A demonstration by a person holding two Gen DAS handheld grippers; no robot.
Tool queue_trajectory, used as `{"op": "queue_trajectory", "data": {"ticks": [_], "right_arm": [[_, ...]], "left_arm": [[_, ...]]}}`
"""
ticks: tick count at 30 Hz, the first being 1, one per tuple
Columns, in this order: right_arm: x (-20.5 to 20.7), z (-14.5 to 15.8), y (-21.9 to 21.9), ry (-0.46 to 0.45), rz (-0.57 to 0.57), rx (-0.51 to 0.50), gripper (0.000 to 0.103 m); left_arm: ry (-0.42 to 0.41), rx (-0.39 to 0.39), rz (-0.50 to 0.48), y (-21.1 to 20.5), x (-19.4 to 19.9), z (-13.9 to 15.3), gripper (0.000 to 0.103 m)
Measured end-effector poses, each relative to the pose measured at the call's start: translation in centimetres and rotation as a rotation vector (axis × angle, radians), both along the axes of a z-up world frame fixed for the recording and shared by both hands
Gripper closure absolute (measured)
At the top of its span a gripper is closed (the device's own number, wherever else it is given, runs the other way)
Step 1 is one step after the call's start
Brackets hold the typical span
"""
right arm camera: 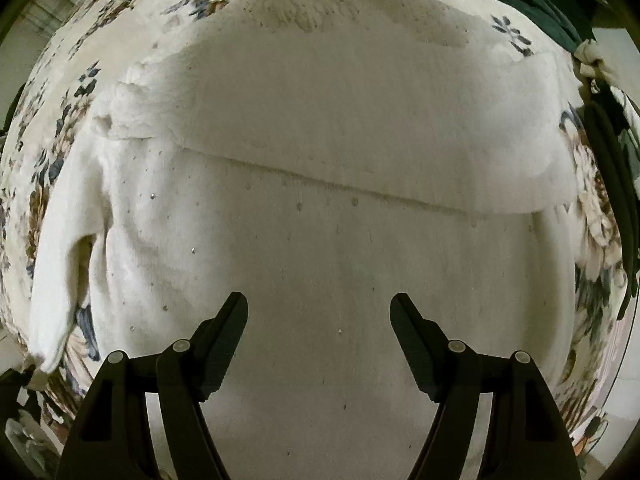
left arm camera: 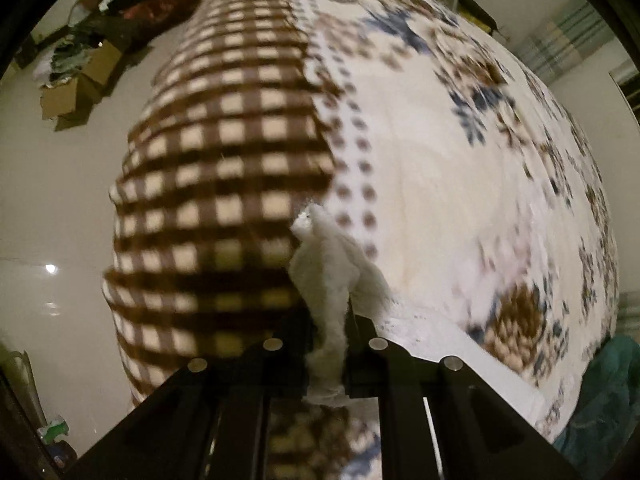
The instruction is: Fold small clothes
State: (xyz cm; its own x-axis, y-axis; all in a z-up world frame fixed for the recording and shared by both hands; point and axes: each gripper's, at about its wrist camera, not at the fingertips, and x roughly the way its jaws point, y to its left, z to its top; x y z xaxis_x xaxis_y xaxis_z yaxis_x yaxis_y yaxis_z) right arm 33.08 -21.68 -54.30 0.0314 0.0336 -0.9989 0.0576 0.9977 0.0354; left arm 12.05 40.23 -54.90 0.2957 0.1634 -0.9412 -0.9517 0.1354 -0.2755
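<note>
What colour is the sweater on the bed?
White sweater, with tiny shiny studs; the right wrist view shows it best.

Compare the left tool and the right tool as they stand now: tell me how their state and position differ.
The left tool is shut, pinching a bunch of white knit fabric; the right tool is open and holds nothing. The left tool sits at the bed's edge, where the checked blanket meets the floral bedspread; the right tool hangs above the middle of the white sweater, which lies flat with one fold across it. Both are black, two-fingered tools.
</note>
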Motion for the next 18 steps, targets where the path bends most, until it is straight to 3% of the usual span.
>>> {"op": "queue_trajectory", "data": {"ticks": [4, 5, 6, 9, 14, 18], "right_arm": [[0.1, -0.8, -0.7, 0.002, -0.006, -0.056, 0.027], [0.1, -1.0, -1.2, -0.003, -0.012, -0.066, 0.020], [0.1, -1.1, -1.7, -0.012, -0.017, -0.074, 0.006], [0.3, -1.2, -3.1, -0.048, -0.029, -0.109, 0.001], [1.1, -1.1, -5.7, -0.064, -0.053, -0.097, 0.001], [1.3, -0.5, -8.7, -0.085, -0.101, -0.084, 0.001]], "left_arm": [[-0.004, 0.019, 0.000, 0.6, 0.7, 0.3, 0.095], [-0.001, 0.036, -0.020, 0.4, 1.2, 0.8, 0.095], [0.001, 0.059, -0.053, 0.0, 2.0, 1.6, 0.095], [0.027, 0.139, -0.171, -1.9, 5.0, 4.5, 0.095], [0.055, 0.306, -0.473, -8.7, 12.4, 10.1, 0.095], [-0.011, 0.344, -0.732, -18.0, 19.6, 13.0, 0.095]]}}
